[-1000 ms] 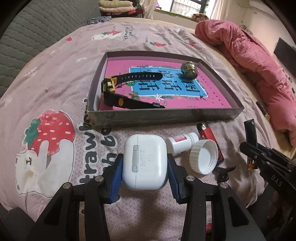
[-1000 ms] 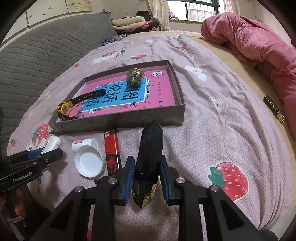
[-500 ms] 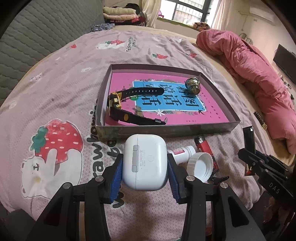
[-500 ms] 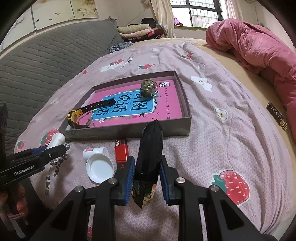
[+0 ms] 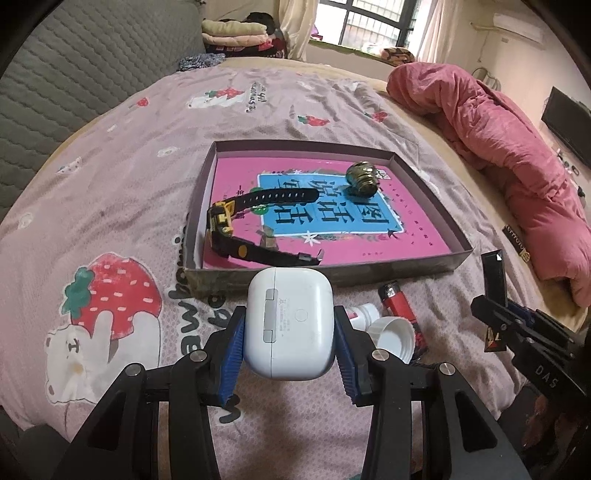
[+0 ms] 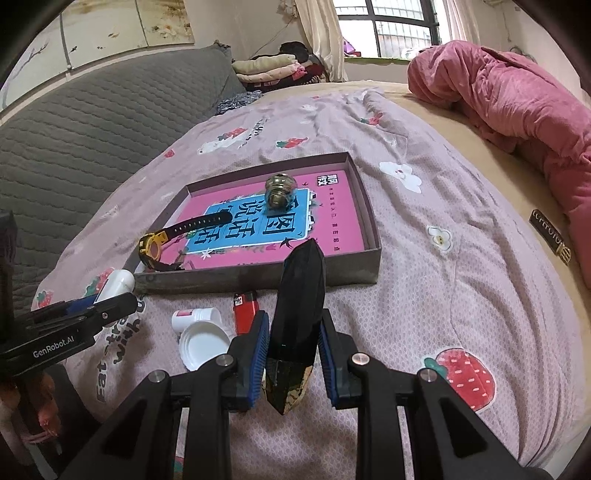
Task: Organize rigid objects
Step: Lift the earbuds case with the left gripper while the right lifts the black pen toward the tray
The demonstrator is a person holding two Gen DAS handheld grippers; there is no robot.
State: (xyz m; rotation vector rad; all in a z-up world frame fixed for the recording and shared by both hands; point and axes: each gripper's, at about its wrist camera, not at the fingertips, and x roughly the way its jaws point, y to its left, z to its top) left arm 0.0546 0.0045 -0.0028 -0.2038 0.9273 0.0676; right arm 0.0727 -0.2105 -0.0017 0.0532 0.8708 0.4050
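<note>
My left gripper [image 5: 290,332] is shut on a white earbud case [image 5: 290,325], held above the bed in front of the shallow box [image 5: 332,275]. My right gripper [image 6: 293,345] is shut on a black faceted case [image 6: 301,306] with a gold tip, also held before the box [image 6: 258,278]. The box has a pink bottom and holds a black-and-yellow watch [image 5: 236,229] and a brass knob [image 5: 362,179]. On the sheet before the box lie a red lighter [image 6: 245,308], a small white bottle [image 6: 194,317] and a white cap [image 6: 203,343].
A pink quilt [image 5: 517,147] is bunched along the bed's right side. A grey padded headboard [image 6: 92,122] runs along the left. Folded clothes [image 5: 236,35] sit at the far end. The bed's near edge lies just below both grippers.
Both grippers have risen and pulled back a little with their objects still held, so the box and the loose items look farther away. Nothing on the bed has moved.
</note>
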